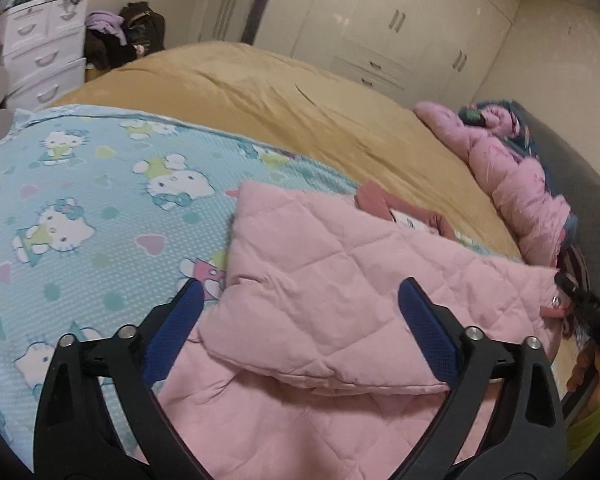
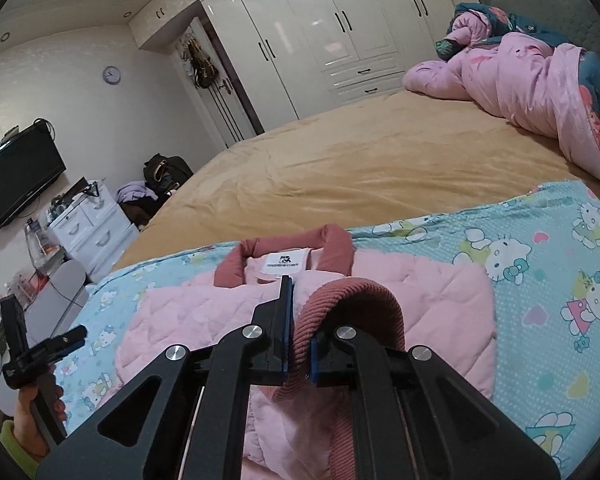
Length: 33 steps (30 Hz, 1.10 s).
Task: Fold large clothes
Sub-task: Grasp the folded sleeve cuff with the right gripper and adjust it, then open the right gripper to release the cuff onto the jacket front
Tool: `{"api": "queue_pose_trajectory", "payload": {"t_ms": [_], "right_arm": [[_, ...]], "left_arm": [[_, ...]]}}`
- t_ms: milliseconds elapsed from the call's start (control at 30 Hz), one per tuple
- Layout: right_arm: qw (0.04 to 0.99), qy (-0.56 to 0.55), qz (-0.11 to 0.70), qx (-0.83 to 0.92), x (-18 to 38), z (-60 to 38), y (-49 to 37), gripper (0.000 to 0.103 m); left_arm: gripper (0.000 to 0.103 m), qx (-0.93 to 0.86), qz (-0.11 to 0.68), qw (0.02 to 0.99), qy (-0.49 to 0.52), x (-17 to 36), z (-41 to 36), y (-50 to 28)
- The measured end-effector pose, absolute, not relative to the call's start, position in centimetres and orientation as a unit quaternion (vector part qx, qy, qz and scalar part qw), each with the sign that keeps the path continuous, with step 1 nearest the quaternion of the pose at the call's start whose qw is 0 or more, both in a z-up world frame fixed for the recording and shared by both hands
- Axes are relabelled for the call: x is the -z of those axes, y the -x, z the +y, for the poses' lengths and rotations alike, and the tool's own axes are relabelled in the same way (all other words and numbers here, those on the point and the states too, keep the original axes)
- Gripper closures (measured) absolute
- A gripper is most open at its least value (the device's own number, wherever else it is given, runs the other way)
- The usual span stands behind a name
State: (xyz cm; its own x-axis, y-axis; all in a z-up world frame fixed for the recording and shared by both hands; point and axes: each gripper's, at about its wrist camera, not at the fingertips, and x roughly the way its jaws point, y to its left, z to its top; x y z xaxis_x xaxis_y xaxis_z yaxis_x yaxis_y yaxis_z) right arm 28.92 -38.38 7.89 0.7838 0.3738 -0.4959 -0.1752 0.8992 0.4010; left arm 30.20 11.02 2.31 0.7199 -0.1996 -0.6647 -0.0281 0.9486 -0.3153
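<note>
Right claw [image 2: 298, 336] pinches the pink quilted jacket's [image 2: 440, 312] ribbed cuff [image 2: 352, 300]; left claw [image 1: 300, 312] is spread wide above the jacket.

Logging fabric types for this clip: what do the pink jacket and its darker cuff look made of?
Pink jacket: matte woven fabric, probably padded, judging by puffy diamond quilting. Cuff: dusty-rose ribbed knit, with fine parallel ridges; the right gripper is shut on it.
</note>
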Motion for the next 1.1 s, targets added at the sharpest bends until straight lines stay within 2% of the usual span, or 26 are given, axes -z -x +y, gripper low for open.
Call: {"api": "queue_pose_trajectory", "payload": {"t_ms": [33,200,300,600,667,700,733,767,833,900,933,1000,1100], "right_arm": [[0.93,-0.166,0.294,-0.147,-7.9,-38.3,-29.0,0.097],[0.928,-0.167,0.3,-0.142,-7.3,-38.4,-29.5,0.097],[0.927,-0.167,0.305,-0.139,-7.0,-38.5,-29.8,0.097],[0.924,-0.16,0.319,-0.137,-6.8,-38.1,-30.0,0.095],[0.921,-0.162,0.326,-0.137,-6.7,-38.1,-30.0,0.09],[0.919,-0.166,0.331,-0.133,-6.7,-38.2,-29.9,0.081],[0.919,-0.171,0.332,-0.129,-6.8,-38.3,-29.8,0.065],[0.917,-0.184,0.33,-0.125,-7.0,-38.5,-29.5,0.059],[0.918,-0.2,0.323,-0.111,-7.3,-38.8,-28.7,0.056],[0.935,-0.188,0.292,-0.069,-8.0,-38.4,-27.4,0.043],[0.942,-0.179,0.276,-0.059,-8.3,-38.1,-26.9,0.034],[0.955,-0.152,0.249,-0.06,-9.1,-36.4,-25.8,0.032],[0.951,-0.102,0.265,-0.12,-9.0,-32.6,-26.1,0.028]], "left_arm": [[0.02,0.049,0.375,0.914,0.147,-2.0,10.7,-30.5],[0.05,0.082,0.399,0.904,0.133,-0.5,8.7,-32.1],[0.061,0.09,0.419,0.895,0.12,0.9,7.7,-32.9],[0.061,0.076,0.461,0.878,0.102,4.6,6.9,-33.6],[0.061,0.076,0.463,0.877,0.103,4.9,6.9,-33.7],[0.061,0.077,0.464,0.876,0.105,5.0,7.0,-33.7],[0.061,0.078,0.464,0.876,0.105,5.1,7.0,-33.8],[0.061,0.078,0.464,0.876,0.104,5.1,7.0,-33.8],[0.061,0.078,0.463,0.877,0.098,5.1,6.8,-33.8],[0.061,0.076,0.463,0.878,0.098,5.2,6.8,-33.9],[0.061,0.076,0.464,0.877,0.1,5.3,6.8,-34.0],[0.061,0.077,0.463,0.877,0.1,5.4,6.8,-34.0],[0.061,0.079,0.463,0.877,0.101,5.6,6.8,-34.0]]}}
